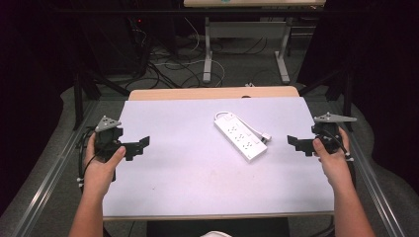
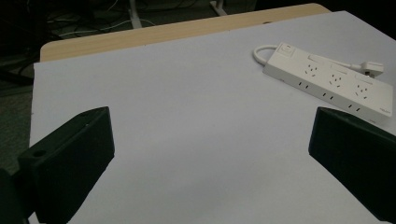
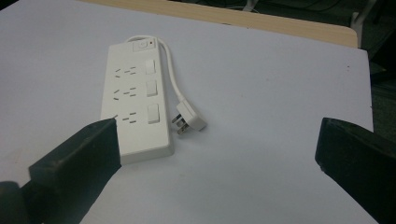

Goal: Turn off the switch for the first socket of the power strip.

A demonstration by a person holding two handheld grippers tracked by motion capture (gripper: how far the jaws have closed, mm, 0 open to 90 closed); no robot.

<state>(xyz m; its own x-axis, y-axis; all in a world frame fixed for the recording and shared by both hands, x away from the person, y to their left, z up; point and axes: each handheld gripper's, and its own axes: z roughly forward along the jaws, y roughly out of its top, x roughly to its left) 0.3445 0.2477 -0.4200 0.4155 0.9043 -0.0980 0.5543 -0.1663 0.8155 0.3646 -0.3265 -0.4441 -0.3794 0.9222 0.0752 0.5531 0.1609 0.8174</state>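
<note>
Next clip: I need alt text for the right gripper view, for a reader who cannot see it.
A white power strip lies flat on a pale sheet, its short cord looping round to a plug resting beside it. The right tool is open, its two black jaws wide apart in the foreground, holding nothing.

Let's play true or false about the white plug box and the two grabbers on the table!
1. The power strip lies flat on the white table cover. True.
2. The left gripper holds the power strip. False: it is open, apart from it, holding nothing.
3. The plug lies beside the strip. True.
4. The right gripper is shut. False: its fingers stand wide apart.
5. The strip is black. False: white.
</note>
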